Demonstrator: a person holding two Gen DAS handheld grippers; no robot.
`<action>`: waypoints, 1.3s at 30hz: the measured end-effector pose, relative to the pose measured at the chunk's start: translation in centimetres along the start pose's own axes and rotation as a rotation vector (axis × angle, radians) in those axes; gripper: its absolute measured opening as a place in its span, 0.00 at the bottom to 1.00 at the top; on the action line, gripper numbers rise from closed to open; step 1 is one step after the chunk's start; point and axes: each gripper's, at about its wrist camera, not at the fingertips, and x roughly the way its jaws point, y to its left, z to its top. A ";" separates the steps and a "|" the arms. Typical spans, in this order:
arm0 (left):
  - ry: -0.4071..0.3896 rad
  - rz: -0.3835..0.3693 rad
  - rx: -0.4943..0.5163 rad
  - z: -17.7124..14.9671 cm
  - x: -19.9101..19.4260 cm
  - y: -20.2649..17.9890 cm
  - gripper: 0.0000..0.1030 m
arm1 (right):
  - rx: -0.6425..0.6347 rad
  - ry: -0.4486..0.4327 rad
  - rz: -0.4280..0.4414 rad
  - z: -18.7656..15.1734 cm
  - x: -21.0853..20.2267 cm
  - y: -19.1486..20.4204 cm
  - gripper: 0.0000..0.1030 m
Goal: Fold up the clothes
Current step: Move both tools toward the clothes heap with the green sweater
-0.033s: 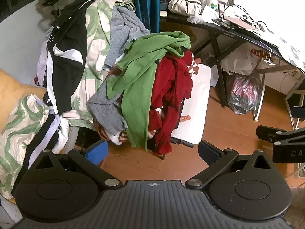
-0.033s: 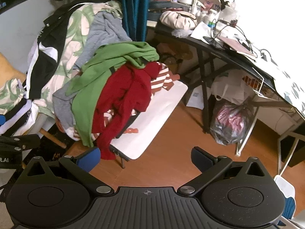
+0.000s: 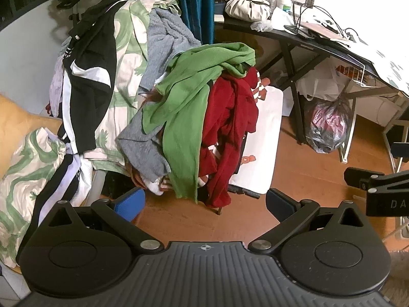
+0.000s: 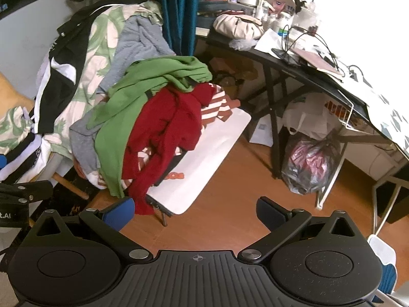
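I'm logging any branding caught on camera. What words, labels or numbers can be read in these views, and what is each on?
"DA", cut off by the frame edge: on the right gripper body, left wrist view.
"t.AI", cut off: on the left gripper body, right wrist view.
White lettering on the black garment: too blurred to read.
Labels on the desk bottles: too small.

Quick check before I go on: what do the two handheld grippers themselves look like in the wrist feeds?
Both match. The left gripper and right gripper each have a black ribbed base with a small crosshair mark, two round black discs, and black linkage arms with silver pivot pins. The fingers carry blue pads. White lettering shows on each one's side in the other's view. No cables, hands or sleeves are visible.
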 end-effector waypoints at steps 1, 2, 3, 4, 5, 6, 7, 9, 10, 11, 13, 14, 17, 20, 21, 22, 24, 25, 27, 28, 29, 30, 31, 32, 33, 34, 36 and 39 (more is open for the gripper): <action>0.002 0.008 0.004 0.1 0.1 -0.2 1.00 | 0.001 0.003 0.011 0.0 0.1 -0.1 0.99; 0.004 0.016 0.008 0.2 0.2 -0.3 1.00 | 0.001 0.005 0.022 0.0 0.2 -0.2 0.99; 0.005 0.024 0.012 0.3 0.3 -0.5 1.00 | 0.002 0.008 0.033 -0.1 0.4 -0.3 0.99; 0.007 0.032 0.016 0.4 0.3 -0.6 1.00 | 0.014 0.021 0.055 0.2 0.9 -1.0 0.99; 0.009 0.040 0.020 0.5 0.4 -0.8 1.00 | 0.017 0.023 0.060 0.2 1.2 -1.6 0.99; 0.008 0.035 0.013 0.7 0.5 -0.8 1.00 | 0.007 0.018 0.049 0.3 1.3 -1.8 0.99; 0.007 0.026 0.003 0.9 0.7 -0.8 1.00 | -0.001 0.024 0.034 0.7 1.9 -1.8 0.99; -0.005 0.040 0.003 1.0 0.6 -1.3 1.00 | -0.022 0.001 0.020 0.8 1.7 -1.7 0.99; -0.011 0.050 0.004 1.0 0.5 -1.6 1.00 | -0.032 -0.002 0.015 1.2 1.7 -1.6 0.99; -0.015 0.059 -0.001 1.0 0.4 -1.9 1.00 | -0.038 -0.001 0.018 1.3 1.8 -1.5 0.99; -0.019 0.074 -0.015 1.0 0.3 -2.1 1.00 | -0.049 0.003 0.029 1.5 2.1 -1.5 0.99; -0.018 0.079 -0.023 1.0 0.3 -2.0 1.00 | -0.055 0.004 0.034 1.6 2.2 -1.5 0.99; -0.015 0.092 -0.044 1.1 0.4 -1.6 1.00 | -0.068 0.004 0.047 2.1 2.6 -1.4 0.99; -0.015 0.106 -0.062 1.0 0.4 -1.2 1.00 | -0.081 0.004 0.059 2.4 2.7 -1.2 0.99; -0.015 0.111 -0.068 1.0 0.3 -1.1 1.00 | -0.086 0.004 0.061 2.4 2.8 -1.1 0.99; -0.016 0.116 -0.077 0.9 0.3 -0.9 1.00 | -0.090 0.004 0.064 2.5 2.9 -1.0 0.99; -0.015 0.124 -0.104 0.9 0.2 -0.5 1.00 | -0.099 0.004 0.068 2.6 3.0 -0.9 0.99; -0.015 0.127 -0.120 0.9 0.2 -0.2 1.00 | -0.104 0.004 0.070 2.6 3.1 -0.9 0.99; -0.012 0.130 -0.144 0.7 0.2 0.2 1.00 | -0.108 0.004 0.073 2.7 3.2 -0.8 0.99; -0.010 0.131 -0.152 0.7 0.2 0.3 1.00 | -0.109 0.004 0.075 2.6 3.2 -0.8 0.99; -0.008 0.132 -0.160 0.7 0.2 0.5 1.00 | -0.110 0.004 0.076 2.6 3.2 -0.8 0.99; -0.007 0.133 -0.163 0.7 0.2 0.5 1.00 | -0.111 0.004 0.078 2.6 3.2 -0.8 0.99; -0.007 0.134 -0.162 0.7 0.2 0.5 1.00 | -0.111 0.004 0.079 2.6 3.2 -0.8 0.99; -0.007 0.135 -0.159 0.7 0.1 0.4 1.00 | -0.112 0.005 0.080 2.7 3.3 -0.8 0.99; -0.008 0.137 -0.156 0.7 0.1 0.4 1.00 | -0.112 0.006 0.080 2.7 3.3 -0.8 0.99; -0.010 0.138 -0.153 0.6 0.1 0.3 1.00 | -0.113 0.007 0.081 2.7 3.3 -0.8 0.99; -0.009 0.137 -0.152 0.6 0.1 0.3 1.00 | -0.113 0.008 0.081 2.7 3.3 -0.8 0.99; -0.007 0.135 -0.164 0.4 0.1 0.4 1.00 | -0.113 0.008 0.080 2.6 3.3 -0.8 0.99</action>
